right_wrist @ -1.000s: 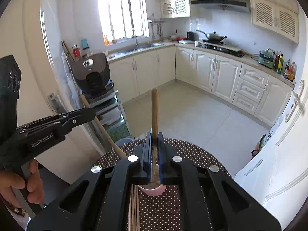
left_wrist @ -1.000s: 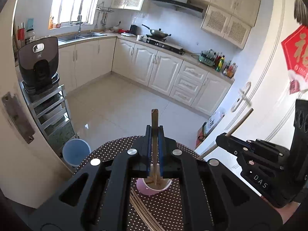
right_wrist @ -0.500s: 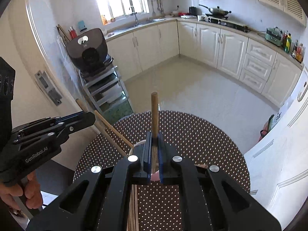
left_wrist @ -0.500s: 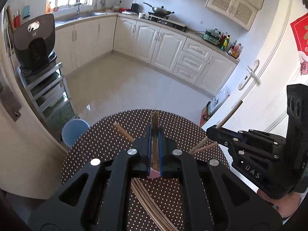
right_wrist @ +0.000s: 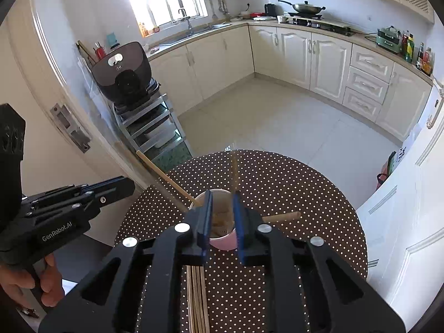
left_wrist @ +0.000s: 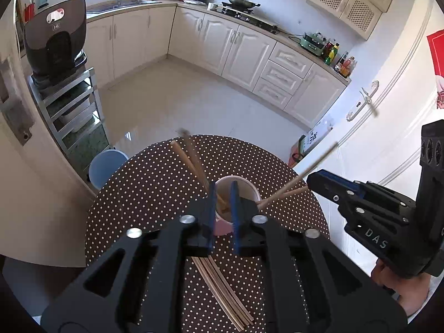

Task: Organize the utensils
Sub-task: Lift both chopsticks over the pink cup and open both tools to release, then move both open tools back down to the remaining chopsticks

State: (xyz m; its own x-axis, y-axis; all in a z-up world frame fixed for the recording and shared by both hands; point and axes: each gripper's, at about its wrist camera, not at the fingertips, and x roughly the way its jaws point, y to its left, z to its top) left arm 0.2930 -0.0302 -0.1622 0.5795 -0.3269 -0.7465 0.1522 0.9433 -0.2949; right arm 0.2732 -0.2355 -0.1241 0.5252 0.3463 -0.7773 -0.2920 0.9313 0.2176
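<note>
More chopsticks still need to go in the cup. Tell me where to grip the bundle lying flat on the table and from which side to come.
Grip one stick of the chopstick bundle at the near, fanned-out ends, where the sticks stand apart. Come from above, jaws across its width: they lie flat on the table, leaving no room underneath. The pink cup stands just beyond.

Your left gripper: black frame, blue pads, silver screws — side marked "GenRobot.AI".
Your right gripper: the same build — side marked "DAS".
</note>
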